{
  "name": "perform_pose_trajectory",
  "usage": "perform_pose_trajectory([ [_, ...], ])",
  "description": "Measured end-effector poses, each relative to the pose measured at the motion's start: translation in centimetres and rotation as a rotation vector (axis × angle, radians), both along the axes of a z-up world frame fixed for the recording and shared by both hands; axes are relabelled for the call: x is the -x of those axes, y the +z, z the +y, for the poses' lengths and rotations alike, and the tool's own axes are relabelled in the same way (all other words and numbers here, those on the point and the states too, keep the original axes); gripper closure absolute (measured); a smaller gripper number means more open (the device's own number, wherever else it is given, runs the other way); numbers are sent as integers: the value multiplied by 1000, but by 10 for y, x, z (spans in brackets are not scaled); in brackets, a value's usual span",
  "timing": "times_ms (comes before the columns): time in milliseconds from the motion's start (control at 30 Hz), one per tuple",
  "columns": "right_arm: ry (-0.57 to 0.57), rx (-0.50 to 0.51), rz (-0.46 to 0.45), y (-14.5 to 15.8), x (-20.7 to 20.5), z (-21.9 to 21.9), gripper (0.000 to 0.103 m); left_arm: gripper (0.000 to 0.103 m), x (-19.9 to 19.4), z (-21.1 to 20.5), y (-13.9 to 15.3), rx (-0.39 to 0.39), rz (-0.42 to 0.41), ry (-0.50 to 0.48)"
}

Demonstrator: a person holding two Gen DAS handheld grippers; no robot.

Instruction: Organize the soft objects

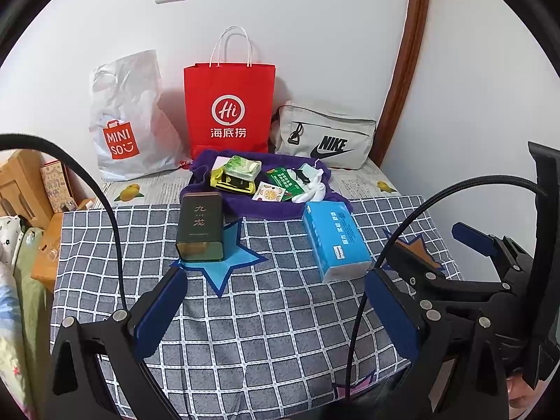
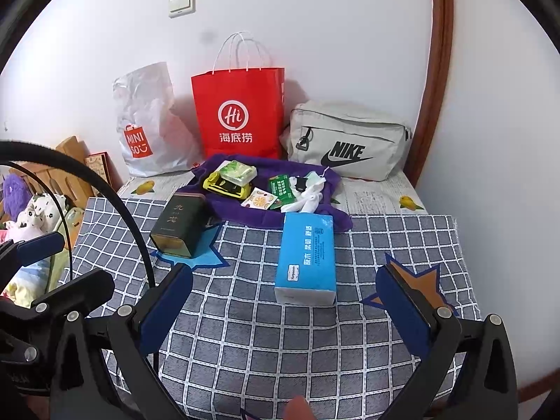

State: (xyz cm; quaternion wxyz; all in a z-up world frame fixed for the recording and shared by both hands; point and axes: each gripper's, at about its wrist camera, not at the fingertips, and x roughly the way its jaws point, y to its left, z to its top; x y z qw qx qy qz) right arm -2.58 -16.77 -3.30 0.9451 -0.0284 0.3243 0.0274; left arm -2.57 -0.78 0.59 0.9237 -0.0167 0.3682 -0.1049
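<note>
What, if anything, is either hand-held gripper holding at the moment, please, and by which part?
Nothing is held. The left hand-held gripper and the right hand-held gripper are both open above the checked cloth, short of the blue tissue pack.

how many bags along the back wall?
3: white Miniso plastic bag left, red paper bag centre, grey Nike pouch right. None seem hidden.

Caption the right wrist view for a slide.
Open right gripper faces a blue tissue pack on the checked cloth.
</note>
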Motion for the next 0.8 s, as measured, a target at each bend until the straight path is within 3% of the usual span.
perform_pose_trajectory([
  [800,-3,3,-1,1,1,1,0,1,1,-2,0,-1,2,2],
])
